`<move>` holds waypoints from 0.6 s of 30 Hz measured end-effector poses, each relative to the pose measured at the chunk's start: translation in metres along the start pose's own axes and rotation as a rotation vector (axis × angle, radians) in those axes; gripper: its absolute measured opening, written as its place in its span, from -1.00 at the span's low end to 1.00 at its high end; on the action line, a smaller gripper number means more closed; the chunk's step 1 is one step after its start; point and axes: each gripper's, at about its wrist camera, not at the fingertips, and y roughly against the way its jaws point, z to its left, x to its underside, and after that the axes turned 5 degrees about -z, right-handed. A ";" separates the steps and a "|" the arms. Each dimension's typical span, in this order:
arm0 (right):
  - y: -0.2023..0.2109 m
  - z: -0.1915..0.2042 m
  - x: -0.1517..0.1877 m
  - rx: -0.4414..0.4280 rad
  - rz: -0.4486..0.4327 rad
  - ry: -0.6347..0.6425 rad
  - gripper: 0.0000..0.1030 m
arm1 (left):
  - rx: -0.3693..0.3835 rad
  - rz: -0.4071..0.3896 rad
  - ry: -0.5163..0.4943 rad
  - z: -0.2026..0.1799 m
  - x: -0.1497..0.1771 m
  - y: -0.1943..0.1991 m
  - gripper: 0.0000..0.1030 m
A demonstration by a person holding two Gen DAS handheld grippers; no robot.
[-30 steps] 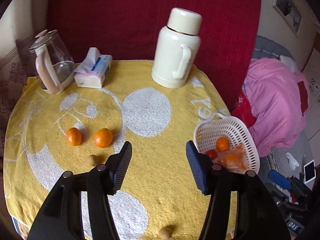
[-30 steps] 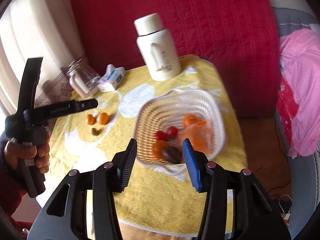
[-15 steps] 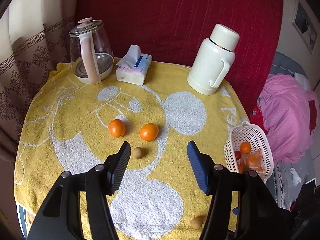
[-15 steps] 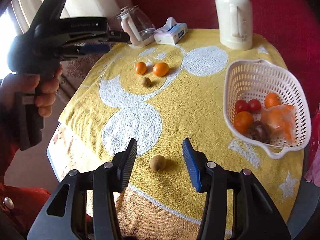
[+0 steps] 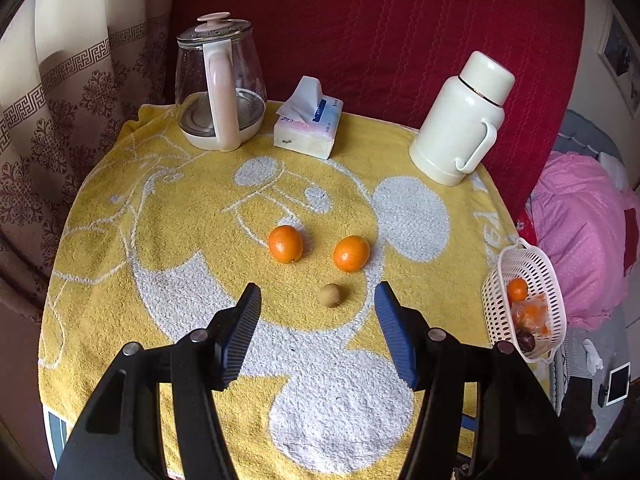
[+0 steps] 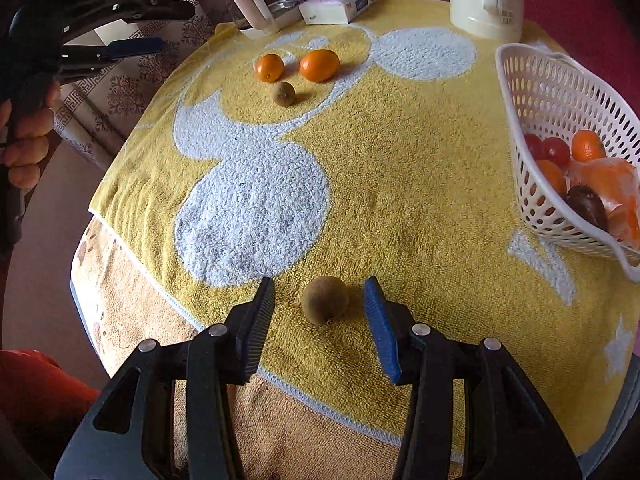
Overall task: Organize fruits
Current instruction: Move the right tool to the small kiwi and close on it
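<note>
Two oranges [image 5: 285, 244] [image 5: 351, 253] and a small brown kiwi [image 5: 330, 295] lie mid-table on the yellow towel [image 5: 160, 240]. My left gripper [image 5: 318, 302] hovers open just short of that kiwi, nothing between its pads. In the right wrist view a second kiwi [image 6: 325, 300] lies near the towel's front edge, between the fingers of my right gripper [image 6: 320, 296], which stands open with gaps on both sides. A white basket [image 6: 552, 92] at the right holds oranges, red fruits and a dark fruit. The left gripper [image 6: 132, 28] shows at the upper left, held by a hand.
At the back of the table stand a glass kettle [image 5: 218, 84], a tissue pack [image 5: 310, 120] and a cream thermos [image 5: 464, 116]. A red backrest rises behind them. Pink bedding [image 5: 580, 232] lies to the right. The basket [image 5: 532, 292] sits at the table's right edge.
The left gripper swung left, bringing the two oranges and the kiwi ahead of its fingers. The right gripper left the basket, moved to the front edge and sank until the near kiwi sits between its fingers.
</note>
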 end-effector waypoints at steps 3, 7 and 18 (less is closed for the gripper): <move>-0.011 0.000 0.001 0.015 0.023 -0.013 -0.24 | 0.002 0.007 -0.001 0.008 -0.002 -0.004 0.15; -0.019 0.003 0.003 0.047 0.031 -0.013 -0.32 | 0.002 0.019 -0.003 0.018 -0.004 -0.010 0.15; -0.016 0.005 -0.004 0.102 0.011 -0.077 -0.47 | 0.043 0.057 -0.040 0.027 -0.012 -0.043 0.15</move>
